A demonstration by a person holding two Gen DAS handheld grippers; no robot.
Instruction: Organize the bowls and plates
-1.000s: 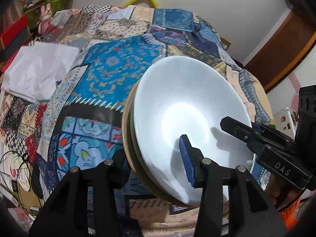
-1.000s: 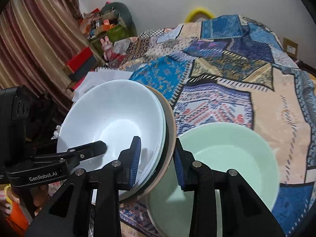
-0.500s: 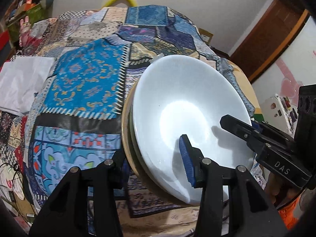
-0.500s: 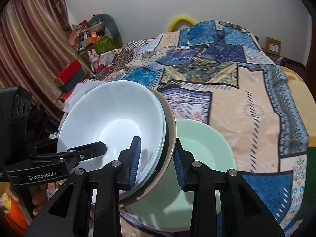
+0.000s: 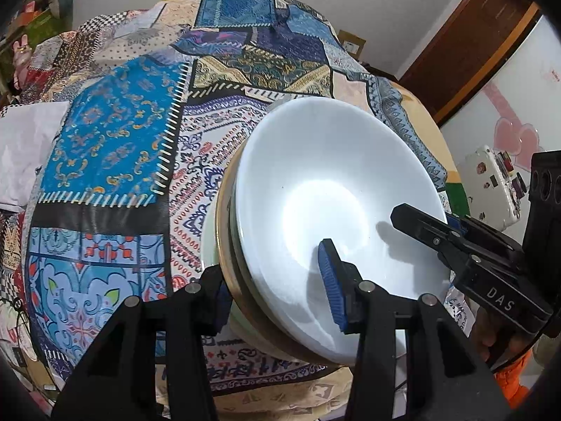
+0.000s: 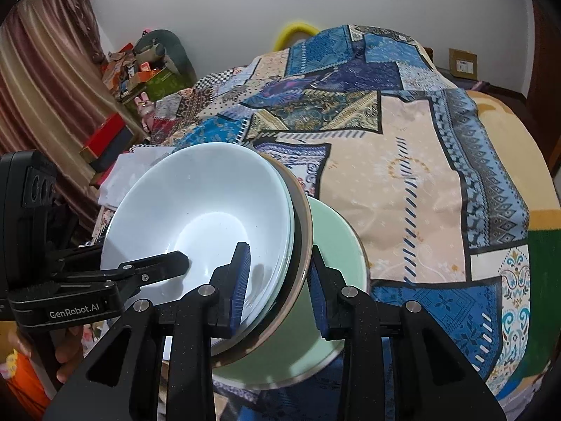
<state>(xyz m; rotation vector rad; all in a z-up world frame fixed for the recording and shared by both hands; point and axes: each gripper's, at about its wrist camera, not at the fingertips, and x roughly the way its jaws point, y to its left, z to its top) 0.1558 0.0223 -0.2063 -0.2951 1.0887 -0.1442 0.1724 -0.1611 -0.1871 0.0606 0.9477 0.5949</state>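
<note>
Both hand-held grippers have carried the stack of bowls across the bed since 1 second ago, and the green bowl [image 6: 336, 280], then well off to one side, now sits right behind and under it. That stack, a white bowl [image 5: 336, 189] nested over others with a tan-rimmed one outermost, is tilted on edge and clear of the patchwork bedspread [image 6: 420, 161]. The left hand-held gripper [image 5: 277, 280] pinches 1 side of the rim, 1 blue pad inside the white bowl and the other behind the stack. The right hand-held gripper [image 6: 280, 280] pinches the opposite rim the same way. Gripping from 2 sides probably keeps the heavy nested load from slipping, and the likely aim is to lower it into the green bowl. Around the bed are a white wall, striped curtains [image 6: 42, 87], cluttered boxes and a wooden door frame [image 5: 466, 35].
</note>
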